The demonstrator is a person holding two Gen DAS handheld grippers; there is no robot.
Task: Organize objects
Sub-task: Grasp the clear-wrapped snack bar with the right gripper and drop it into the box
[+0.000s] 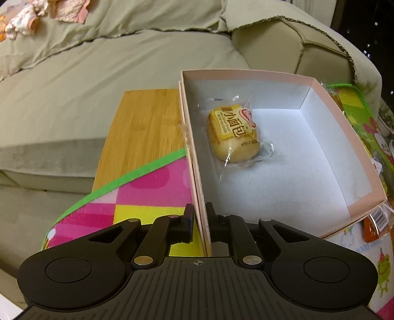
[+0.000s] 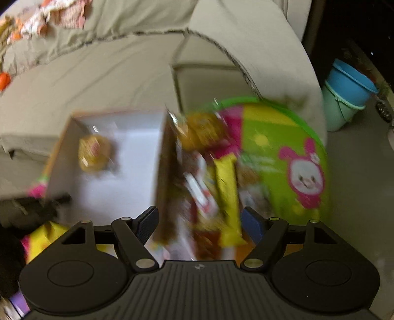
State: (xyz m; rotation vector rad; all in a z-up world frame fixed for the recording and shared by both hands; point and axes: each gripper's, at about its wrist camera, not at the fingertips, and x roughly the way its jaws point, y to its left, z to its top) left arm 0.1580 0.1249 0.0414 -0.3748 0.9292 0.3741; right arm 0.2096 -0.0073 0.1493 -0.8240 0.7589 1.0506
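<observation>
A pink box (image 1: pixel 339 128) with a white inside stands open on a colourful play mat (image 1: pixel 147 192). One wrapped yellow bread bun (image 1: pixel 232 134) lies in it. My left gripper (image 1: pixel 200 209) is shut on the box's near left wall, one finger inside and one outside. The right wrist view is blurred by motion. It shows the same box (image 2: pixel 138 123) and bun (image 2: pixel 93 153) on the left. My right gripper (image 2: pixel 200 213) hangs open over a heap of snack packets right of the box, among them a long yellow packet (image 2: pixel 226 187) and another wrapped bun (image 2: pixel 199 133). Nothing is gripped.
A bamboo board (image 1: pixel 145 130) lies left of the box, partly under the mat. A beige sofa (image 1: pixel 98 73) with baby clothes (image 1: pixel 22 19) stands behind. Blue and green stacked buckets (image 2: pixel 349 86) stand on the floor at far right. An orange packet (image 1: pixel 374 224) lies beside the box's near right corner.
</observation>
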